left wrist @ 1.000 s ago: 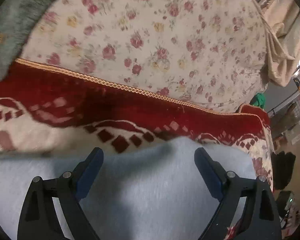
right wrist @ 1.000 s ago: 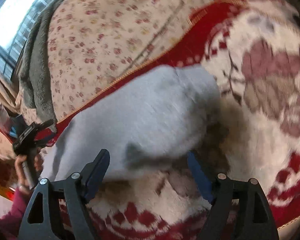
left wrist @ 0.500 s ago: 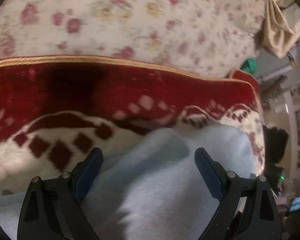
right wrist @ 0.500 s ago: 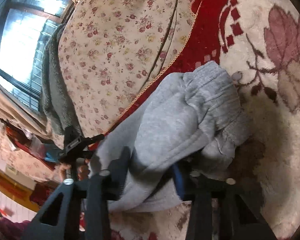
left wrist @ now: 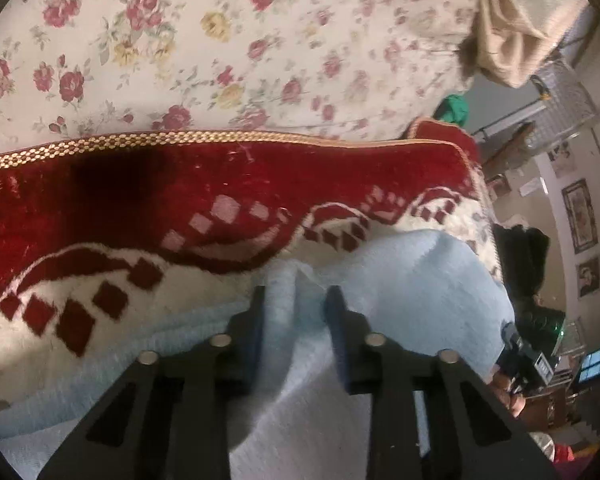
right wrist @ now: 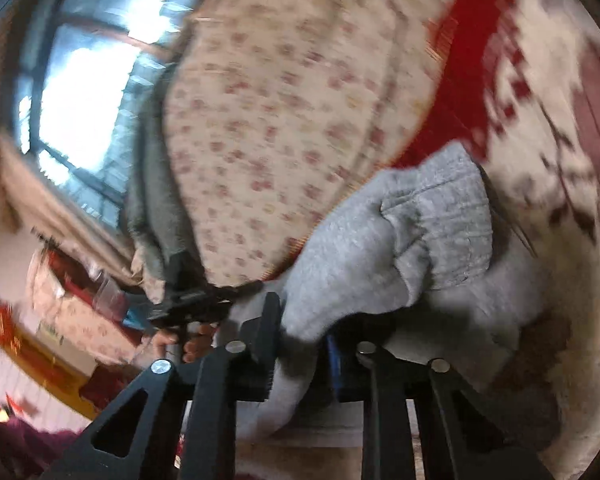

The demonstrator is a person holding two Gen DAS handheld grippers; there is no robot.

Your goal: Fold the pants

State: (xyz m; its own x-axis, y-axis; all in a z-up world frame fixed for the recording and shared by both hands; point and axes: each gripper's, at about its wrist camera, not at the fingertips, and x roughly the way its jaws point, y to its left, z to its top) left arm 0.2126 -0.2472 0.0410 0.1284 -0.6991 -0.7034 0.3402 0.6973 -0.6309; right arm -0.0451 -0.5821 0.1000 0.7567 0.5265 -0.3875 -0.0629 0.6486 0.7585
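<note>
Grey pants [left wrist: 412,304] are spread over a red-and-cream blanket [left wrist: 180,208], with a floral sheet [left wrist: 260,40] lying beyond the blanket's gold-braided edge. A raised fold of the fabric is pinched by the left gripper [left wrist: 294,312] — its jaws have just been closing, and the pads are pressed against cloth on both sides. In the right wrist view, the right gripper [right wrist: 300,344] is likewise clamped on a bunched edge of the pants [right wrist: 380,248], its jaws having just been closing too; a ribbed cuff [right wrist: 452,220] is seen folded back above them. A hand [right wrist: 188,340] gripping a black tool is visible at left — much of this view is blurred.
</note>
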